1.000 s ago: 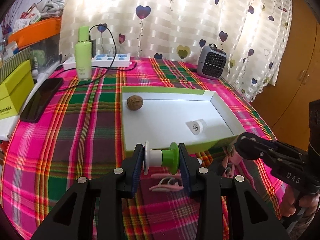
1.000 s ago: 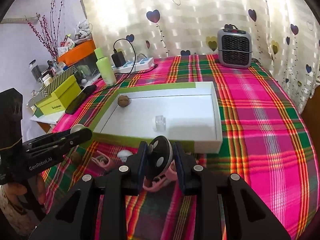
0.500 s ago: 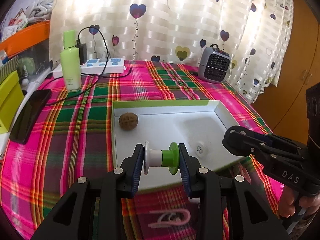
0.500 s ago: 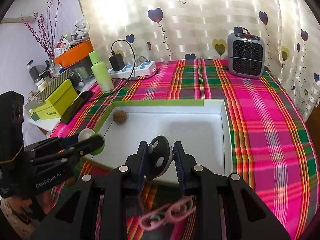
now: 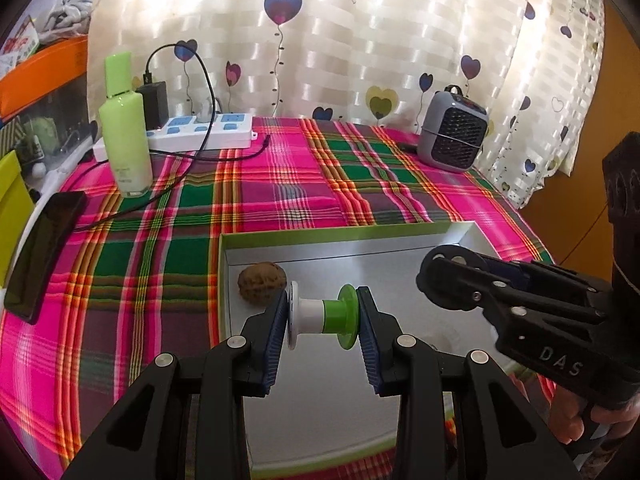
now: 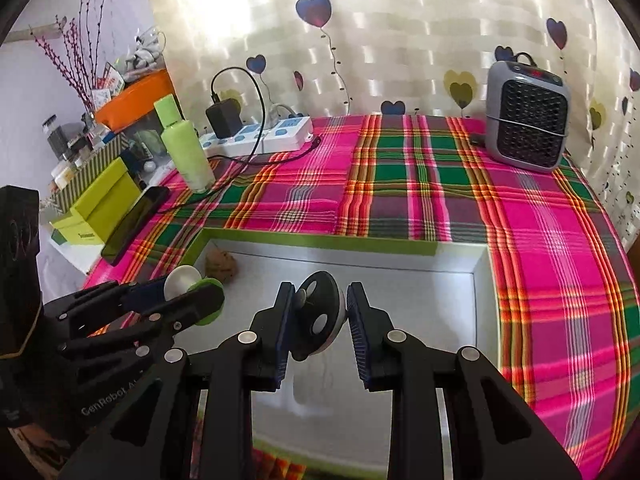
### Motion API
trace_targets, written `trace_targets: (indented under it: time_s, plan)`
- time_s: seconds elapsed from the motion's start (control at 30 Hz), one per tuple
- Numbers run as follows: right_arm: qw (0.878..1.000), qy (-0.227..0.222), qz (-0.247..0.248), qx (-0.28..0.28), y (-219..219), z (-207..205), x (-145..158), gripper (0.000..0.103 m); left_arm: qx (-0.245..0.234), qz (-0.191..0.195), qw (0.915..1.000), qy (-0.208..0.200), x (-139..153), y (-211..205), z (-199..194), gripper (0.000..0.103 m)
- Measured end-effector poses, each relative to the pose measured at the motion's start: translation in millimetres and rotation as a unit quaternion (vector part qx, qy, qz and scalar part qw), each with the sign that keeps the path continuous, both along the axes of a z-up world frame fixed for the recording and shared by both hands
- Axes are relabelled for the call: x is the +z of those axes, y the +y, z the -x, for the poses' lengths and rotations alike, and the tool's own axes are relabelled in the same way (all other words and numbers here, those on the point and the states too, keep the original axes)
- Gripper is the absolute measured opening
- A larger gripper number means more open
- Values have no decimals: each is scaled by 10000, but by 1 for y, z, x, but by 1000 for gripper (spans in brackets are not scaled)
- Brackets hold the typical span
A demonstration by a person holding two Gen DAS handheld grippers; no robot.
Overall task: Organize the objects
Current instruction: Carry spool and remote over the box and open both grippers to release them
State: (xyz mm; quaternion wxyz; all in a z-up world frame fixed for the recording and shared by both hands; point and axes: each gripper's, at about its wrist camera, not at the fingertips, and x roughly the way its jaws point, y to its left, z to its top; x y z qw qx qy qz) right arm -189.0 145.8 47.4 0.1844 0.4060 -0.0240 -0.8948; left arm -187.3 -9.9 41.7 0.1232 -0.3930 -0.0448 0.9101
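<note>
The near wall of the white tray (image 5: 328,236) is hiding behind both grippers, and the small white piece on its floor is lying mostly out of sight. The left gripper (image 5: 322,316) is pinching a green-and-white spool (image 5: 320,315) above the tray, beside the walnut (image 5: 262,283) near the far left corner. The right gripper (image 6: 319,318) is clamping a dark disc (image 6: 318,316) over the middle; the far right corner is sitting bare.

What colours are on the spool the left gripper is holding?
The spool is white at one end and green at the other, clearest in the left wrist view.
</note>
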Motion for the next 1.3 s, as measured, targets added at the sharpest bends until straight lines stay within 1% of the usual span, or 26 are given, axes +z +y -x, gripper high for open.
trace_targets:
  time_s: [0.2, 0.37, 0.7, 0.8, 0.93, 1.3]
  plan:
    - [9999, -92, -66, 97, -8, 14, -7, 28, 24, 26, 10000, -70, -7, 0, 9, 33]
    - [9996, -234, -144, 94, -11, 23, -16, 28, 32, 106, 9998, -135, -13, 2, 16, 33]
    - [9989, -413, -199, 86, -14, 34, -25, 28, 28, 111, 9997, -231, -21, 4, 26, 33]
    - [9989, -381, -252, 83, -15, 36, -25, 28, 20, 121, 9997, -225, -21, 4, 28, 33]
    - [9984, -480, -279, 57, -15, 39, -28, 28, 31, 117, 9996, -237, -21, 4, 28, 33]
    - [9980, -524, -346, 17, -17, 40, -30, 28, 33, 149, 9996, -244, -21, 5, 29, 33]
